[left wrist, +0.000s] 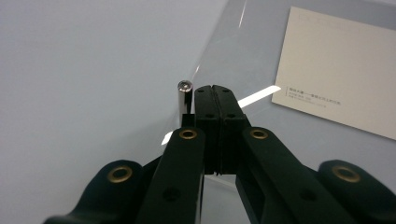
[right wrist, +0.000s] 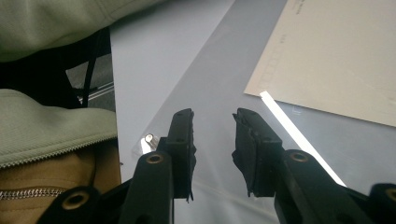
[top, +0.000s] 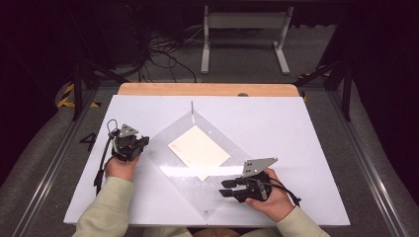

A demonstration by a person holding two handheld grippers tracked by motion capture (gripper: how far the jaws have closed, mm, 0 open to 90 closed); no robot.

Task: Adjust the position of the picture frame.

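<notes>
A clear plastic sheet (top: 165, 148) lies turned like a diamond on the white table, with a cream card (top: 198, 152) on its middle. Small metal posts stand at its corners, one at the far corner (top: 191, 107). My left gripper (top: 141, 143) sits at the sheet's left corner. In the left gripper view its jaws (left wrist: 213, 88) are pressed together with nothing visible between them, right beside a short metal post (left wrist: 185, 95). My right gripper (top: 225, 188) hovers over the sheet's near right edge. Its jaws (right wrist: 214, 116) stand apart over the bare sheet (right wrist: 219, 74), and another post (right wrist: 148, 138) stands to their left.
The white tabletop (top: 276, 123) has a wooden strip (top: 207, 89) along its far edge. Beyond it on the floor are a white stand (top: 244, 29) and loose cables (top: 163, 49). A pale green sleeve (right wrist: 46, 121) lies close to the left of the right gripper.
</notes>
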